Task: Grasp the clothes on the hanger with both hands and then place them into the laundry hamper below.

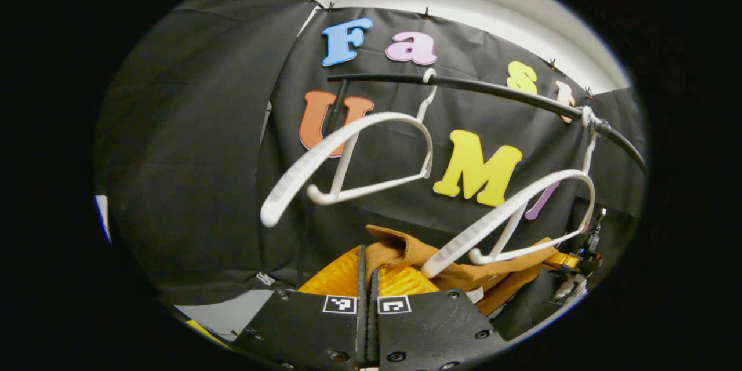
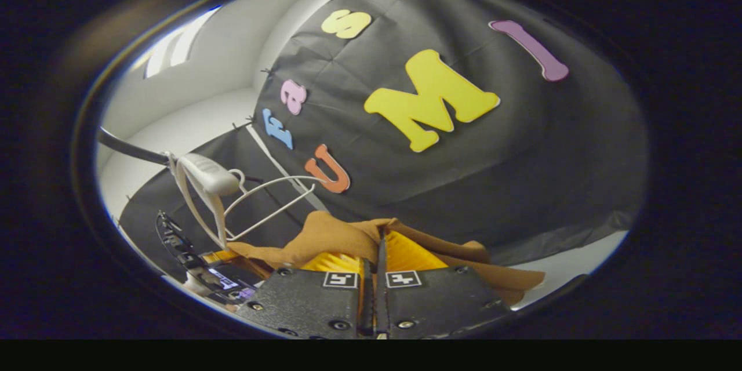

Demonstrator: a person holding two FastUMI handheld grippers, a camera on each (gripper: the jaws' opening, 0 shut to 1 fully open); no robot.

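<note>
In the left gripper view your left gripper (image 1: 367, 269) has its two fingers drawn together, clamped on a fold of the brown garment (image 1: 406, 252); the cloth rises just past the fingertips and trails off to the right of them. Above and beyond that gripper two white hangers hang bare from the black rail (image 1: 493, 90): the nearer hanger (image 1: 510, 217) sits just right of the fingers, its lower arm crossing in front of the garment, and the farther hanger (image 1: 348, 156) hangs higher, straight ahead. Low at the right edge, past the garment, you can see the other gripper (image 1: 571, 266) (small and partly dark, so its details are hard to read).

In the right gripper view your right gripper (image 2: 378, 264) is likewise closed, its fingers pinching the same brown garment (image 2: 336, 237), which bunches over the fingertips and spreads to both sides of them. Left of the fingers a white hanger (image 2: 211, 177) hangs from the rail (image 2: 130, 151), with a second hanger (image 2: 272, 197) behind it. The garment is off the hangers, held between your two tools. The hamper cannot be made out.
</note>
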